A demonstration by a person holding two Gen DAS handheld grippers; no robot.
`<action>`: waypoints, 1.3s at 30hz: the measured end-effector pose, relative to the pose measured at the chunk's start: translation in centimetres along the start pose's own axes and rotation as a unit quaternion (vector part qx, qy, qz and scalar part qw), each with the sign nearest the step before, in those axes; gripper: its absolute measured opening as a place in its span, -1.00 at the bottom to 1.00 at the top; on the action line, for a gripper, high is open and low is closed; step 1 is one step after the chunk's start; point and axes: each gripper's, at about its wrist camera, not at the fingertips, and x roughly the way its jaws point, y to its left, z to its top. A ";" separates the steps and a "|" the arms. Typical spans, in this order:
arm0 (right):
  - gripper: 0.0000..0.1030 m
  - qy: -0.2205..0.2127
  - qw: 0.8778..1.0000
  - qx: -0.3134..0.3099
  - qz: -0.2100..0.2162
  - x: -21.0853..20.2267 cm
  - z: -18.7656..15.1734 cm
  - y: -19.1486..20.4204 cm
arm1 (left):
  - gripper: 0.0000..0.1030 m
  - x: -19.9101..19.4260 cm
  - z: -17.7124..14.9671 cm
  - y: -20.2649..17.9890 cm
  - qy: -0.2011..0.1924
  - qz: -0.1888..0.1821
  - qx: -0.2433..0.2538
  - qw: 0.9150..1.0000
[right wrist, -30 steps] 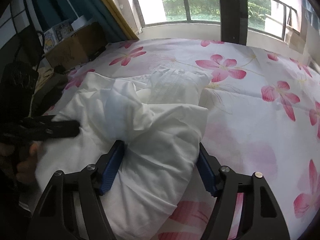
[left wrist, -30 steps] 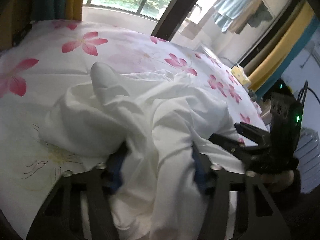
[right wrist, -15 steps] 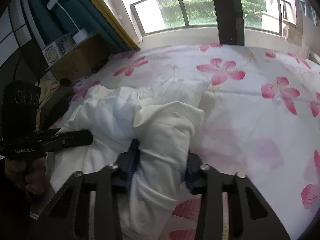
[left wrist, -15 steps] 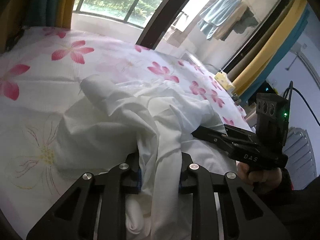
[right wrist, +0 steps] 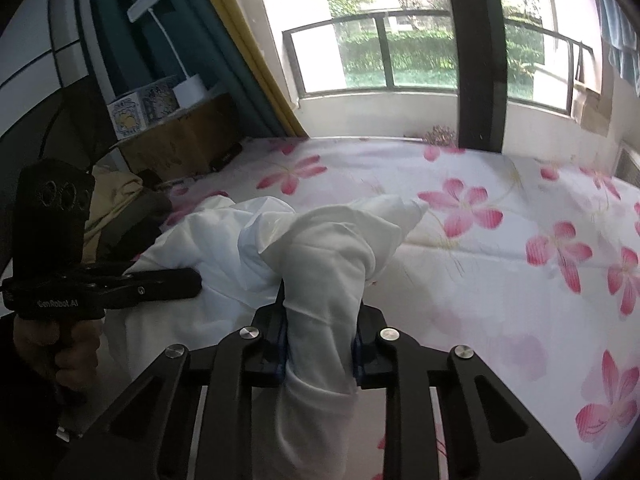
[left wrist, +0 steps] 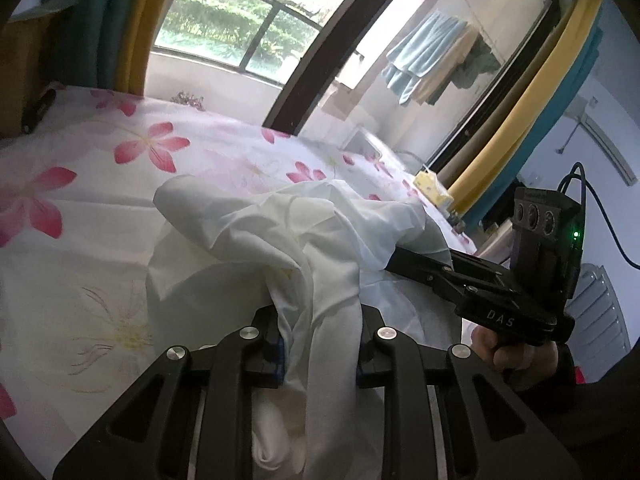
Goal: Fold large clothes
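Observation:
A crumpled white garment (left wrist: 280, 236) lies on a bed with a pink-flower sheet (left wrist: 100, 184). My left gripper (left wrist: 320, 348) is shut on a bunched fold of the garment and lifts it off the bed. My right gripper (right wrist: 320, 344) is shut on another bunch of the same white garment (right wrist: 328, 248), also raised. In the left wrist view the right gripper (left wrist: 404, 258) reaches in from the right, its tips hidden under the cloth. In the right wrist view the left gripper (right wrist: 188, 282) lies at the left against the garment.
The flowered sheet (right wrist: 520, 248) stretches to the window wall. A cardboard box (right wrist: 180, 144) with small boxes and a white lamp stands at the bed's left. A yellow tissue pack (left wrist: 432, 188) lies at the bed's far right edge. Dark clothes (right wrist: 132, 208) are piled beside the bed.
Both grippers went from open around the garment to shut on it, then rose, pulling two bunches of cloth up off the bed.

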 end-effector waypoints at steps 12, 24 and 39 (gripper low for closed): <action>-0.58 -0.025 0.999 -0.029 0.027 1.5 2.5 4.4 | -0.53 -4.4 0.6 2.9 -0.030 0.025 -0.007 0.999; -0.59 -0.024 0.997 -0.047 0.062 4.6 4.1 8.6 | -0.53 -8.7 0.9 6.0 -0.054 0.063 -0.020 0.996; -0.59 -0.012 0.994 -0.059 0.094 8.5 6.1 12.7 | -0.53 -11.2 1.3 9.7 -0.057 0.118 -0.031 0.991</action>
